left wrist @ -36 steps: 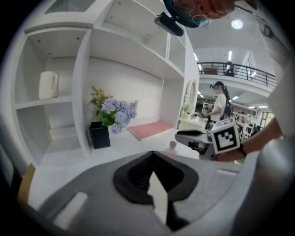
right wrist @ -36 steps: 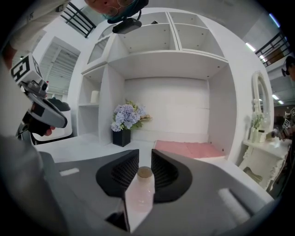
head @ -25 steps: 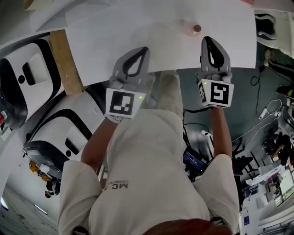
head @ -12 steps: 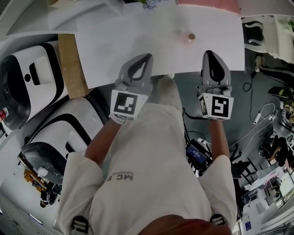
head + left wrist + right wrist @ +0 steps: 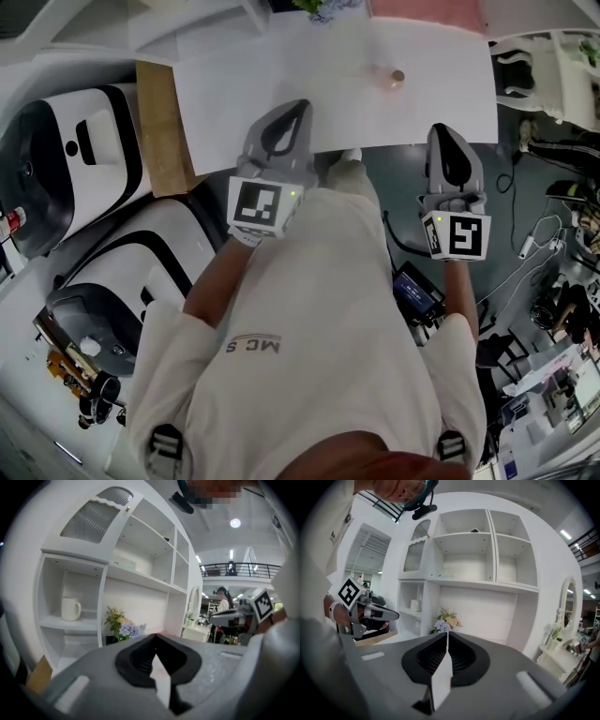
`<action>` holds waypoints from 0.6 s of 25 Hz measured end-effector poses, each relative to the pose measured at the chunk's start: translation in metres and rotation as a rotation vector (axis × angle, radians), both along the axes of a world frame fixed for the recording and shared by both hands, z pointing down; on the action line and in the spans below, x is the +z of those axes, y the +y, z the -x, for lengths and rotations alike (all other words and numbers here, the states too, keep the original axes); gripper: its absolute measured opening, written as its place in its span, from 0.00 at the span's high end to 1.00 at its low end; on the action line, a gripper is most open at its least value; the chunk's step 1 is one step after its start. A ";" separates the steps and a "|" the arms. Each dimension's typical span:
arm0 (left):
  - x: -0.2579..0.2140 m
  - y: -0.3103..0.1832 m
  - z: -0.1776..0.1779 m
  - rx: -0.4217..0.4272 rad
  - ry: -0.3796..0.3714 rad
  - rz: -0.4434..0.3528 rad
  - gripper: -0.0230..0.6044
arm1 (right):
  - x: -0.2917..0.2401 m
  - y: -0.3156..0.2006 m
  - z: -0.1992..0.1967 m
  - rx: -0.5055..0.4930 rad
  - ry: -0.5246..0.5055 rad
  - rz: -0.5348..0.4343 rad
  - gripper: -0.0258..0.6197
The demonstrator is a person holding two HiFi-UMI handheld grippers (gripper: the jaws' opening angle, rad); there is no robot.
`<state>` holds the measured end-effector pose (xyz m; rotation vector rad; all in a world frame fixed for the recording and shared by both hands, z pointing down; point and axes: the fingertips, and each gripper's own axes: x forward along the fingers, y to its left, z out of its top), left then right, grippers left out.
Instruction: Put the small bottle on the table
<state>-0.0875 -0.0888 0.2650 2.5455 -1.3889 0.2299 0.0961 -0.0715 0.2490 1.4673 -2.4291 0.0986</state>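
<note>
Both claws are closed and hold nothing: in the left gripper view the left claw [image 5: 155, 638] has its two jaws meeting at the tips, with only the dark ribbed hollow behind them, and in the right gripper view the right claw [image 5: 446, 635] has its jaws pressed together along a thin pale seam. From the head view, the left claw [image 5: 298, 108] reaches over the near edge of the white table [image 5: 234, 94], while the right claw [image 5: 442, 133] sits at that same edge further right. The small bottle [image 5: 394, 77], clear with a brown cap, appears to stand upright on the table, beyond the claws and nearer the right one, touching neither. Both gripper views look across at a white cabinet [image 5: 483, 588] with open shelves; a white mug [image 5: 70, 609] stands in a lower left compartment, and a bunch of flowers [image 5: 123, 626] sits at the back of the table just beside it. A wooden board [image 5: 164, 127] lies along the table's left side, and two white-and-black machines [image 5: 56, 178] stand further left.
</note>
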 end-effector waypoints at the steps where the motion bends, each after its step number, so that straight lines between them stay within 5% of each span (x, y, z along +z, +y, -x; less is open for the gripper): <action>1: -0.003 0.001 0.003 -0.003 0.000 -0.003 0.96 | -0.004 0.003 0.000 0.003 0.007 -0.011 0.95; 15: -0.041 0.017 0.017 -0.029 0.008 -0.081 0.96 | -0.031 0.006 0.021 -0.062 -0.004 -0.074 0.95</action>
